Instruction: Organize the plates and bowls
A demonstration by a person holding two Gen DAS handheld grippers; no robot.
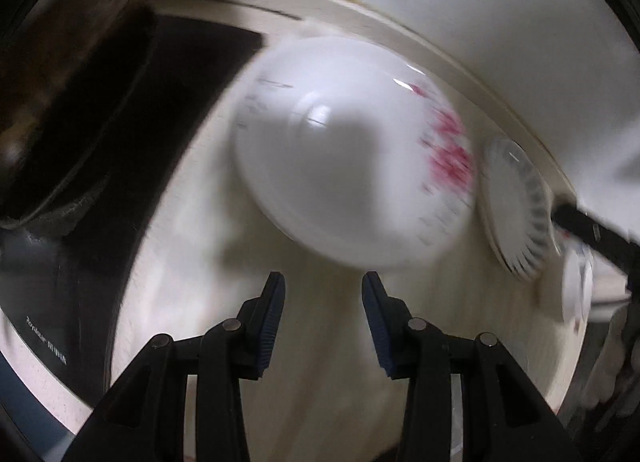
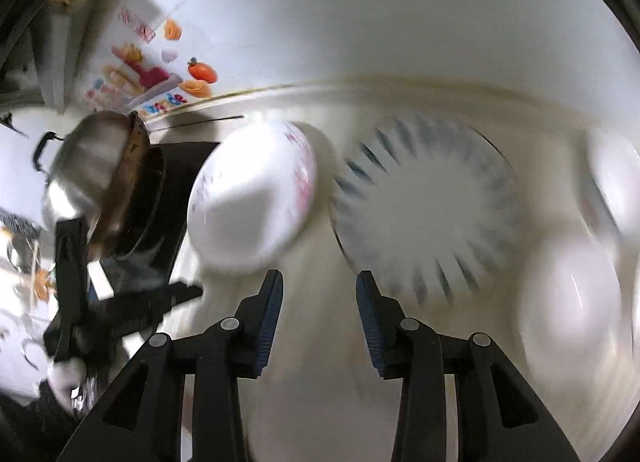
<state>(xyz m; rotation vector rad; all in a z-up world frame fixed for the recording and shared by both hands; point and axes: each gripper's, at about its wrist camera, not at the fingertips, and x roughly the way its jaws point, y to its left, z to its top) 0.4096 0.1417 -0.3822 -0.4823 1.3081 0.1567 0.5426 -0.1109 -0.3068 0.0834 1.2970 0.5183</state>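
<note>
both grippers empty over the crockery

the pink-patterned bowl (image 1: 356,158) serves as the landmark: it sits upright on the pale counter (image 1: 192,262), mouth up, glossy white inside. just ahead of the left gripper (image 1: 323,282), whose jaws stand apart with nothing between them. to the bowl's right, close beside it, lies the blue-rayed plate (image 2: 424,206), flat on the counter; the right gripper (image 2: 319,280) hovers in front of that plate, jaws likewise apart and empty. further right of the bowl, past the plate, are two more white dishes (image 2: 572,302), too blurred to sort into plates or bowls. to the bowl's left is a dark cooktop (image 1: 160,122) with a steel pot (image 2: 88,166) on it.

judging by the glaze, these pieces are stiff, slick and breakable, moderately heavy. the bowl likely wants a pinch across its near rim, one finger inside; the plate lies flush, so its raised edge is the only purchase, and a tilted grip could let it slide.
</note>
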